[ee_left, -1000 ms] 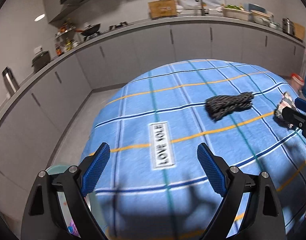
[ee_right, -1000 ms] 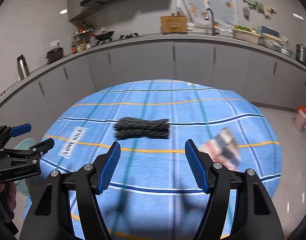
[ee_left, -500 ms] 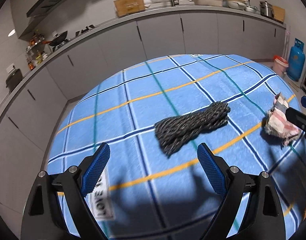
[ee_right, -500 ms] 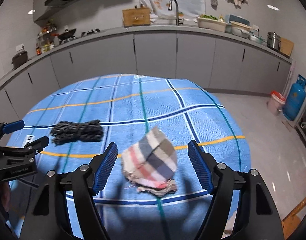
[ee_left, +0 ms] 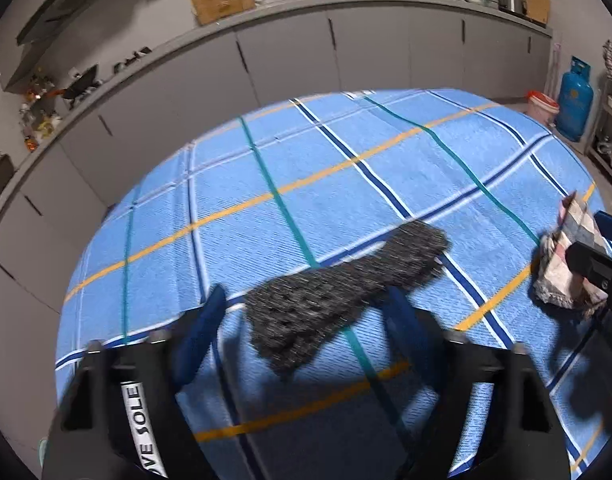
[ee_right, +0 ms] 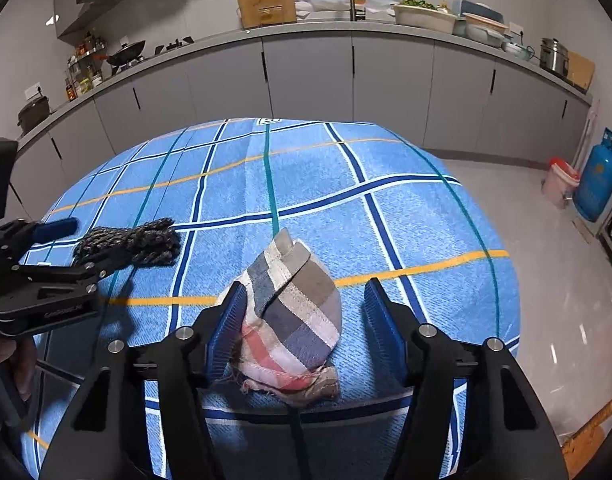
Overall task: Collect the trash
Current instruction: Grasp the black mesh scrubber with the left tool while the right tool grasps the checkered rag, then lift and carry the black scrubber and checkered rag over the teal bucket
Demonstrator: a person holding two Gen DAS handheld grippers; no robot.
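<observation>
A dark grey knitted cloth (ee_left: 338,292) lies on the blue checked tablecloth (ee_left: 346,160). My left gripper (ee_left: 306,332) is open, its fingers on either side of the cloth's near end. A crumpled checked rag (ee_right: 294,320) in grey, red and white stands on the cloth near the table's front edge. My right gripper (ee_right: 306,328) is open and straddles it, the left pad (ee_right: 226,328) close against it. The rag shows in the left wrist view (ee_left: 566,264) at the far right, the grey cloth in the right wrist view (ee_right: 130,242) at the left.
Grey kitchen cabinets and a counter (ee_right: 346,28) curve behind the table. A blue gas cylinder (ee_right: 596,176) and a small bucket (ee_right: 560,182) stand on the floor at the right. A "LOVE SOLE" label (ee_left: 142,428) lies on the tablecloth under my left gripper.
Both grippers have moved forward and down. The grey cloth now lies between my left fingers, and the rag between my right fingers. Both stay open.
</observation>
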